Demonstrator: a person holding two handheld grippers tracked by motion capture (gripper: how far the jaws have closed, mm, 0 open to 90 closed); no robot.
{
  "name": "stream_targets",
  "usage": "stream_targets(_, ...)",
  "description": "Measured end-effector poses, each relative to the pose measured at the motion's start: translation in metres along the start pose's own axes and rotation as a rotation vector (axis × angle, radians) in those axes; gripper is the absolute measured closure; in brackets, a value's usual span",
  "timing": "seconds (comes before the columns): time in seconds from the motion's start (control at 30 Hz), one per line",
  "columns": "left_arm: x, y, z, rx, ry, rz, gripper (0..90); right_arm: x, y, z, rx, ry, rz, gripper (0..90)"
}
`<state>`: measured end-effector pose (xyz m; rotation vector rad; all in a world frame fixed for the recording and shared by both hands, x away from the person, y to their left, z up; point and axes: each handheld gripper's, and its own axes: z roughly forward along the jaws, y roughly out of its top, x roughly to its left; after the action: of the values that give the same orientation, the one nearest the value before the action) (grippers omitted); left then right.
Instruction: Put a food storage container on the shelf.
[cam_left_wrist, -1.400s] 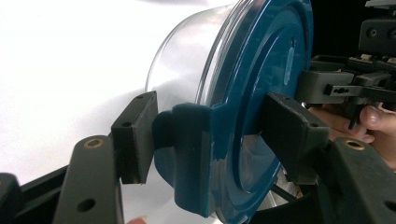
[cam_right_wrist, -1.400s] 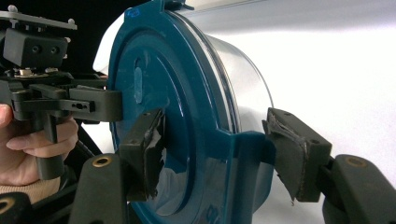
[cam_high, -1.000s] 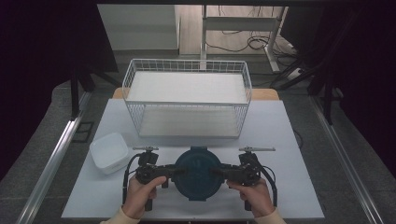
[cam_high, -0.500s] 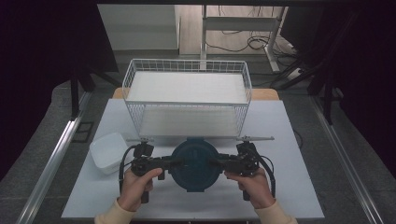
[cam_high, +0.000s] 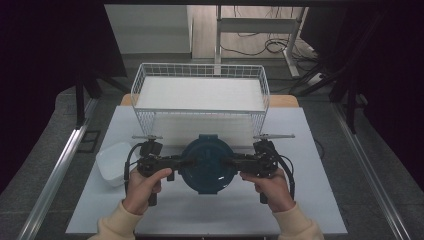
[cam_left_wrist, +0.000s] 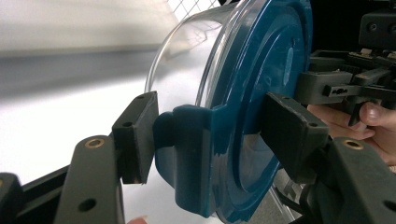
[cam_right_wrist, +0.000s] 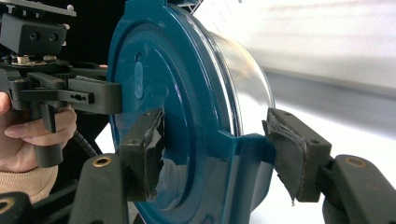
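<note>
Gripping the round lidded container (cam_high: 207, 163) by its opposite blue latch tabs, the left gripper (cam_high: 176, 162) and right gripper (cam_high: 235, 162) held it before the wire basket (cam_high: 200, 95); clear, rigid walls looked slippery, likely breakable.

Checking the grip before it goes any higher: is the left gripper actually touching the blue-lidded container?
Touching. In the left gripper view, the left gripper has both pads pressed on the blue-lidded container, one against its side clip, one on the lid's face.
</note>
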<state>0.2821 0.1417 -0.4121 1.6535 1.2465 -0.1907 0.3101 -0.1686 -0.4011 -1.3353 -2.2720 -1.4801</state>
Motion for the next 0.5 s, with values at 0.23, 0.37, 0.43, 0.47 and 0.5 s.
stream_targets(0.23,-0.004,0.016,-0.005,-0.015,-0.01,0.009,38.3,0.005,0.017,-0.005,-0.018,-0.006,-0.027,38.6)
stream_targets(0.37,-0.007,0.026,-0.009,-0.022,-0.015,0.018,38.4,0.009,0.028,-0.008,-0.03,-0.012,-0.045,38.6)
stream_targets(0.43,-0.008,0.031,-0.01,-0.025,-0.016,0.023,38.4,0.011,0.033,-0.01,-0.033,-0.013,-0.052,38.7)
stream_targets(0.47,-0.009,0.034,-0.011,-0.026,-0.017,0.022,38.4,0.011,0.036,-0.01,-0.034,-0.012,-0.055,38.7)
stream_targets(0.5,-0.009,0.035,-0.012,-0.027,-0.018,0.023,38.4,0.012,0.039,-0.01,-0.035,-0.013,-0.058,38.7)
